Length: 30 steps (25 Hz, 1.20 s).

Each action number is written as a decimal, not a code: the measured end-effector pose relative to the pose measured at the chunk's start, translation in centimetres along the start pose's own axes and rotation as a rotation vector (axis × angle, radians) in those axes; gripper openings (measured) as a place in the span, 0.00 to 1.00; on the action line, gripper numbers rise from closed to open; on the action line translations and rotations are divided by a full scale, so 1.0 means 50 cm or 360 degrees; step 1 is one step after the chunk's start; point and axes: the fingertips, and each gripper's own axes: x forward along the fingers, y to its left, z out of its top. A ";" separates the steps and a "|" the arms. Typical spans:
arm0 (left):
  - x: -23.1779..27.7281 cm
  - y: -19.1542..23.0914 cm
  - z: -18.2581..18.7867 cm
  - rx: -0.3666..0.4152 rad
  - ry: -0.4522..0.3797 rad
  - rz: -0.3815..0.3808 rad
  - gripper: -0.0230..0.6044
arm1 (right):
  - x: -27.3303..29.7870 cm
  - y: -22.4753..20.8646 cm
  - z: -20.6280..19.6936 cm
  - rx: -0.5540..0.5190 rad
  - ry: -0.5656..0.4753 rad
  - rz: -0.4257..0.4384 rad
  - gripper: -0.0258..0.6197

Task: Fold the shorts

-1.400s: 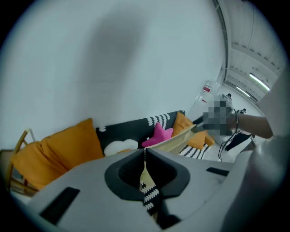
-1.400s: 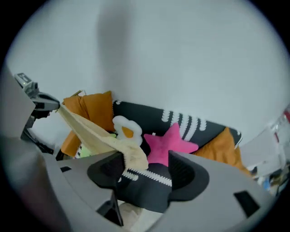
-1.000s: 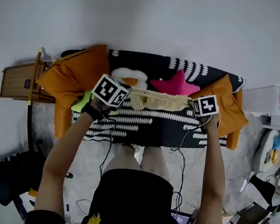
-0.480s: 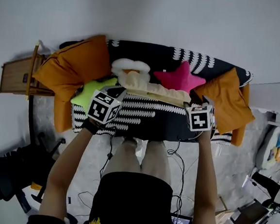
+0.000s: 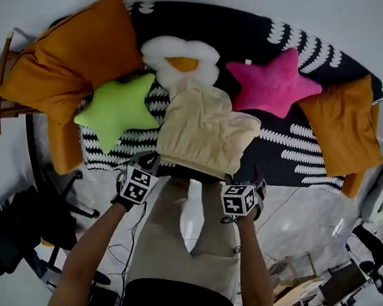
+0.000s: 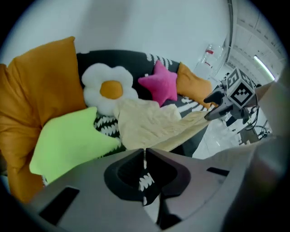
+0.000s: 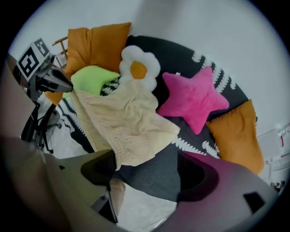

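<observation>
The cream shorts (image 5: 203, 133) lie spread on the black patterned sofa (image 5: 291, 161), their near edge at the seat's front. My left gripper (image 5: 156, 166) is at the shorts' near left corner. In the left gripper view its jaws (image 6: 145, 152) are shut, with the cloth's thin edge pinched between them. At the near right corner, my right gripper (image 5: 242, 181) has its jaws opening. In the right gripper view the shorts' corner (image 7: 122, 149) lies by the left jaw, and the gripper (image 7: 145, 165) presses on nothing.
A green star pillow (image 5: 115, 109), a white egg-shaped pillow (image 5: 181, 60) and a pink star pillow (image 5: 271, 83) ring the shorts. Orange cushions (image 5: 74, 52) (image 5: 343, 129) fill both sofa ends. The person's legs (image 5: 191, 229) stand against the sofa front. Cables and clutter lie on the floor.
Both grippers came down from in front of the pillows to the sofa's front edge. The shorts, held stretched in the air before, now lie spread on the seat.
</observation>
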 end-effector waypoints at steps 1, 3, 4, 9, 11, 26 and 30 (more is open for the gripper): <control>0.032 0.003 -0.044 -0.0009 0.0033 0.0019 0.09 | 0.039 0.028 -0.025 -0.0011 0.0014 0.0029 0.71; 0.090 0.009 -0.107 -0.0024 0.0074 0.0049 0.09 | 0.108 0.074 -0.068 0.0005 0.0028 0.0083 0.71; 0.120 0.011 -0.131 -0.0020 0.0090 0.0051 0.11 | 0.138 0.090 -0.085 0.0027 0.0024 0.0096 0.71; 0.218 0.005 -0.216 0.0222 0.0224 0.0060 0.14 | 0.237 0.159 -0.141 0.0076 -0.0034 0.0077 0.70; 0.241 0.010 -0.233 0.0335 0.0305 0.0079 0.25 | 0.264 0.182 -0.146 0.0120 -0.0023 0.0105 0.67; 0.322 -0.190 -0.148 0.1707 0.0237 0.0025 0.39 | 0.235 0.123 -0.118 0.0739 -0.0162 0.0208 0.46; 0.334 -0.168 -0.134 0.1759 0.0264 0.0150 0.25 | 0.236 0.109 -0.131 0.0765 -0.0160 0.0194 0.46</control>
